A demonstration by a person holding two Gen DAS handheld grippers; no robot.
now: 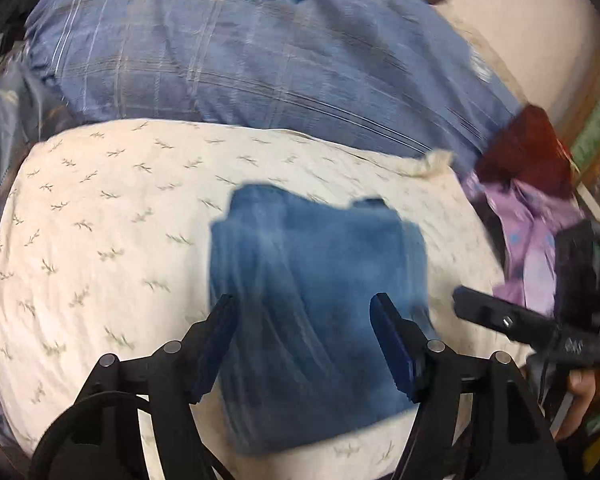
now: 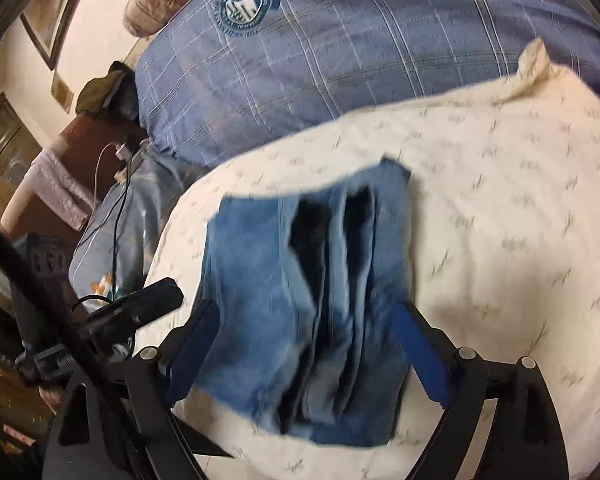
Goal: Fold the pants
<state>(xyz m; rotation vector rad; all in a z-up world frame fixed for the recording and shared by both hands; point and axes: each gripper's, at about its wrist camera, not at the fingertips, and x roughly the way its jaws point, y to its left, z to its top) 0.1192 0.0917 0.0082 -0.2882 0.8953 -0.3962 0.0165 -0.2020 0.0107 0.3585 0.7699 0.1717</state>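
Observation:
The blue denim pants (image 1: 312,292) lie folded into a compact bundle on a cream leaf-print pillow (image 1: 100,240). They also show in the right wrist view (image 2: 300,288), with several stacked layers facing the camera. My left gripper (image 1: 304,312) is open and hovers over the near edge of the bundle, holding nothing. My right gripper (image 2: 304,316) is open, its jaws straddling the bundle's near end without gripping it. The right gripper also shows at the right of the left wrist view (image 1: 500,320), and the left one at the left of the right wrist view (image 2: 140,308).
A blue plaid pillow (image 1: 260,60) lies behind the cream pillow (image 2: 500,200). Purple (image 1: 528,240) and red (image 1: 528,148) clothes lie to the right. A cable (image 2: 120,208) and a dark bedside area sit to the left in the right wrist view.

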